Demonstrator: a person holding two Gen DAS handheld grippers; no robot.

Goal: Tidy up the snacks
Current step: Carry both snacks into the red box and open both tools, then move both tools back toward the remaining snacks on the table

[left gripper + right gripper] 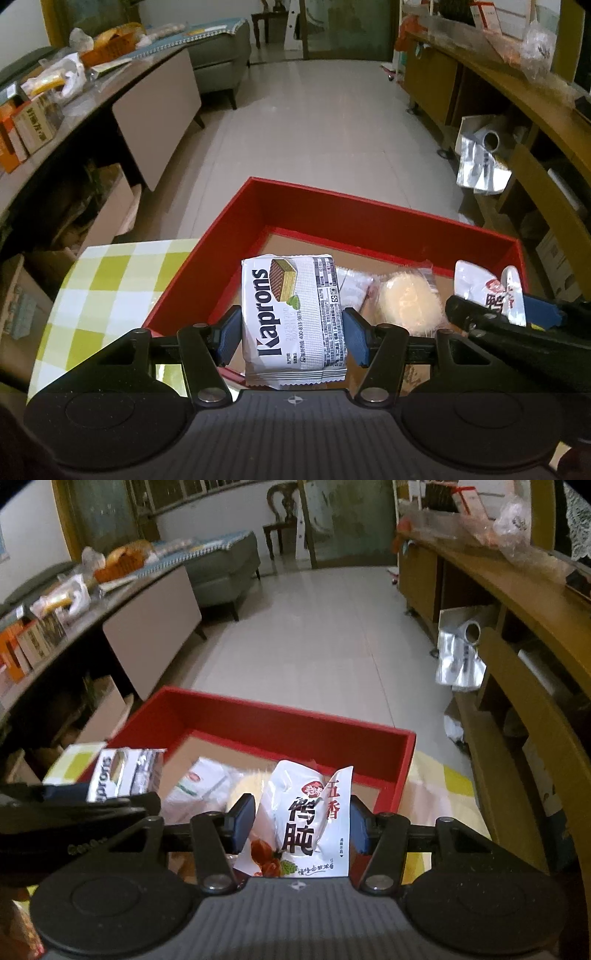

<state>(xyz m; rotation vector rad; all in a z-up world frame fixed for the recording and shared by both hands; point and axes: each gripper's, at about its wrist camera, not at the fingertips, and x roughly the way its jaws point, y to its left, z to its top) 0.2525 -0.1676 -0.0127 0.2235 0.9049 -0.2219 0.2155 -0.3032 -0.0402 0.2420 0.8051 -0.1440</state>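
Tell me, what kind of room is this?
Probably a living room at home: a grey sofa at the far end, a long wooden cabinet along one side, and a cluttered table opposite, with tiled floor between.

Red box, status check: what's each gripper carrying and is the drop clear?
Left gripper shut on Kaprons pack. Right gripper shut on white pouch. Both over red box; round cake already inside.

Glossy foil wafer packet (293, 317); matt red cardboard box (369, 221); checked cloth (110, 280)
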